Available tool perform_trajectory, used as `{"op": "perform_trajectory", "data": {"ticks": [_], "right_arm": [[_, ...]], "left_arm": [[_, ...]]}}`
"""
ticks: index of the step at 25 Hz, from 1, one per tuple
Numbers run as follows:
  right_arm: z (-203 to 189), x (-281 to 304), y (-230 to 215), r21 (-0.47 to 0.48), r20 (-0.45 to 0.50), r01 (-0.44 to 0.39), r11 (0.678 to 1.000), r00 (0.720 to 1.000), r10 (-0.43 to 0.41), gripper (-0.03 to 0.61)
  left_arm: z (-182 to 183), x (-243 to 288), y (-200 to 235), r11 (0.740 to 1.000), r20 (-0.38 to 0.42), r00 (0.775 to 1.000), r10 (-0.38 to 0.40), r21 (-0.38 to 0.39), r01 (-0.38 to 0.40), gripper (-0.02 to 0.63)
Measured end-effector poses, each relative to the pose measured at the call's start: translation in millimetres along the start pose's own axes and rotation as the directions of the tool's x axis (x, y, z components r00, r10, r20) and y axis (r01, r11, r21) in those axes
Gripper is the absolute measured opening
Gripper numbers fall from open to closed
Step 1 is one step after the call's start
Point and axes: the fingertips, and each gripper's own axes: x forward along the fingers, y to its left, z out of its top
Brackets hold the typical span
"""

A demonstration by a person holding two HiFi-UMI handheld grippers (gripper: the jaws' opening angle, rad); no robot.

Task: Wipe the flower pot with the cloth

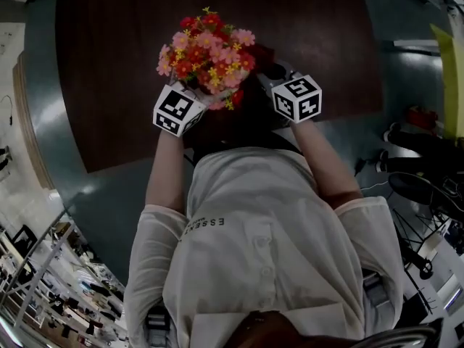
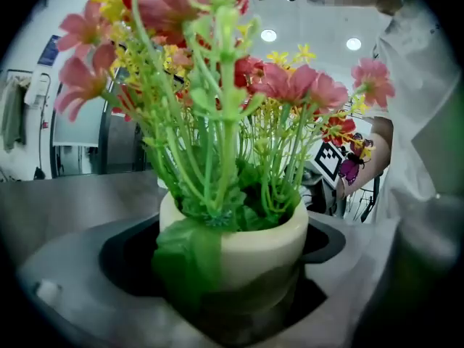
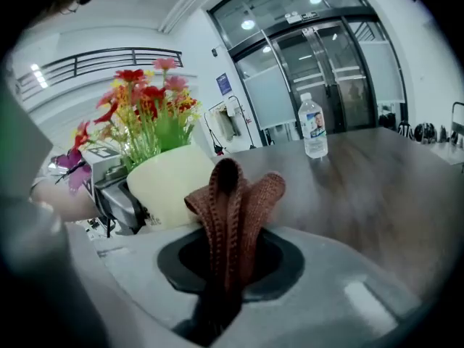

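Grips the cream flower pot (image 2: 254, 241) low on its body with the left hand-held gripper (image 2: 232, 307), jaws pressed against its two sides. In the pot, pink, red and yellow flowers (image 2: 290, 85) on green stems, with one broad leaf (image 2: 185, 256) draped over the rim at 9 o'clock.

Pinches a folded brown knitted cloth (image 3: 233, 209) in the right hand-held gripper (image 3: 221, 303), jaws tight on its lower end, loops standing upright above them. In the right gripper view, the pot at 10 o'clock of the cloth and just beside it; cannot tell whether touching. At 1 o'clock of the cloth and well apart from it, an upright clear water bottle (image 3: 314, 127) on the worktop (image 3: 384, 187).

Holds both close together in the head view, over the dark worktop near its closest edge, at 12 o'clock of the white shirt (image 1: 268, 252). Left marker cube (image 1: 177, 111) at 7 o'clock of the blooms, right marker cube (image 1: 297, 98) at 4 o'clock. Pot body itself hidden under the blooms there.
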Motion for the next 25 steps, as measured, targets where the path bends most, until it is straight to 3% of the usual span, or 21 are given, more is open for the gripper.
{"op": "perform_trajectory", "data": {"ticks": [5,10,14,17,22,25], "right_arm": [[15.0,0.6,14.5,-0.082,0.050,-0.085,0.993,0.995,0.090,0.049],[29.3,6.2,39.7,-0.086,0.127,-0.165,0.982,0.976,0.175,0.049],[38.1,-3.1,65.8,-0.163,0.168,-0.267,0.950,0.941,0.293,0.049],[37.3,-8.8,82.0,-0.213,0.147,-0.315,0.925,0.926,0.349,0.049],[23.9,-7.7,101.4,-0.253,0.090,-0.361,0.898,0.915,0.393,0.049],[18.9,-6.8,85.6,-0.230,0.092,-0.321,0.919,0.933,0.349,0.049]], "left_arm": [[32.4,3.4,6.4,0.999,-0.007,0.999,0.034,0.004,-0.034,0.560],[52.5,-0.4,12.2,0.998,0.012,0.998,0.062,-0.026,-0.061,0.560],[78.3,11.3,-0.2,0.996,0.094,0.995,0.036,-0.081,-0.028,0.560],[95.0,20.4,-7.3,0.997,0.117,0.993,0.033,-0.067,-0.025,0.560],[102.7,19.0,-14.4,1.000,0.094,0.995,0.023,-0.015,-0.022,0.560],[105.1,17.5,-13.8,1.000,0.100,0.995,0.026,-0.018,-0.024,0.560]]}}
